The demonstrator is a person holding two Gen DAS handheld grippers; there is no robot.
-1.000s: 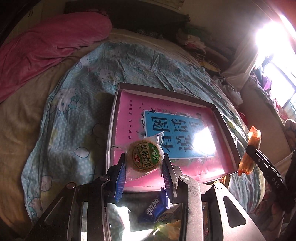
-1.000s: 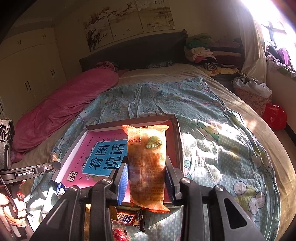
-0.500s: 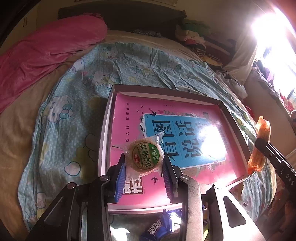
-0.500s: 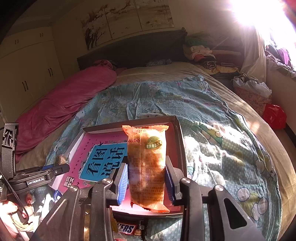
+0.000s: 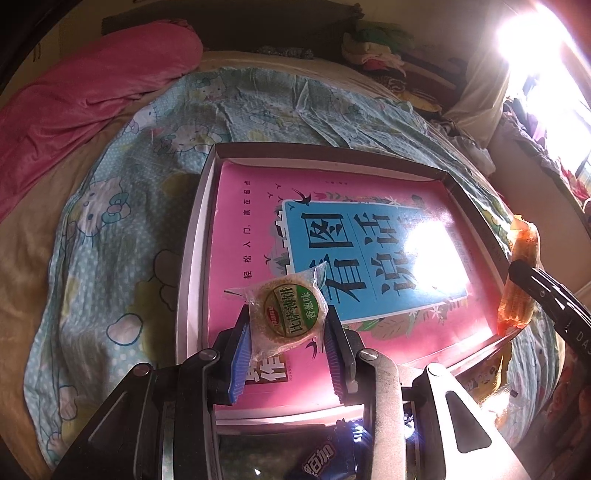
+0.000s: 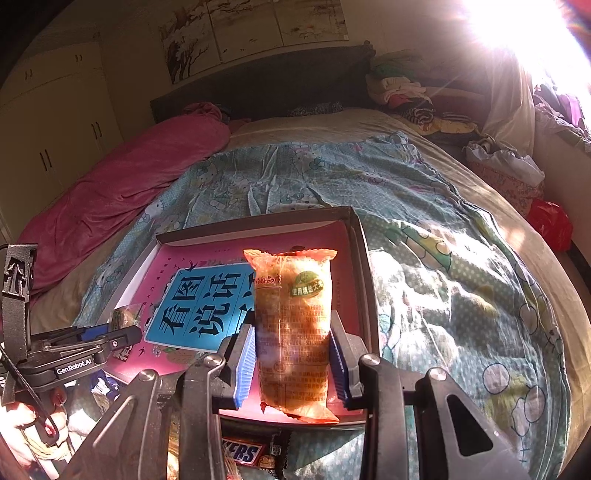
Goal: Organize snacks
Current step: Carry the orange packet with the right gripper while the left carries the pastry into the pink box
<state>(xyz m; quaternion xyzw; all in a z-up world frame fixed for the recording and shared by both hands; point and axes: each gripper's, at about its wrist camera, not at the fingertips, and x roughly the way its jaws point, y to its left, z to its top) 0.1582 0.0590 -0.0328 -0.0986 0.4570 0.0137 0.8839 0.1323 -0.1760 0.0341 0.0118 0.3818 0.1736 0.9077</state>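
Both claws are loaded right now. The left gripper (image 5: pixel 286 338) has its blue pads pinched onto a round cracker pack (image 5: pixel 286 315), jaws only as far apart as the pack is wide. The right gripper (image 6: pixel 291 363) is clamped the same way around a tall orange snack bag (image 6: pixel 293 332), which stands upright between its pads.

Just ahead of and below both claws sits a shallow box (image 5: pixel 195 236) with a pink book (image 5: pixel 251 236) lying flat as its floor. The cracker hangs over the box's near left part, the orange bag over its near right corner.

My guess is the step is setting both snacks down in there. To do it well, I'd lower until each wrapper nearly touches the book before letting go, keep the two packs well apart, and lay the tall bag flat since it would likely tip over upright. Crinkly wrappers can cling to pads, so release slowly.

More snacks lie under the claws, nearer than the box: a blue wrapper (image 5: pixel 325 458) and a Snickers bar (image 6: pixel 243 452).

Surface is a soft bed with a cartoon-print blanket (image 6: pixel 424 229), so the box may rock. Pink duvet (image 6: pixel 122 184) off to the left, harsh window glare (image 6: pixel 517 22) on the right.
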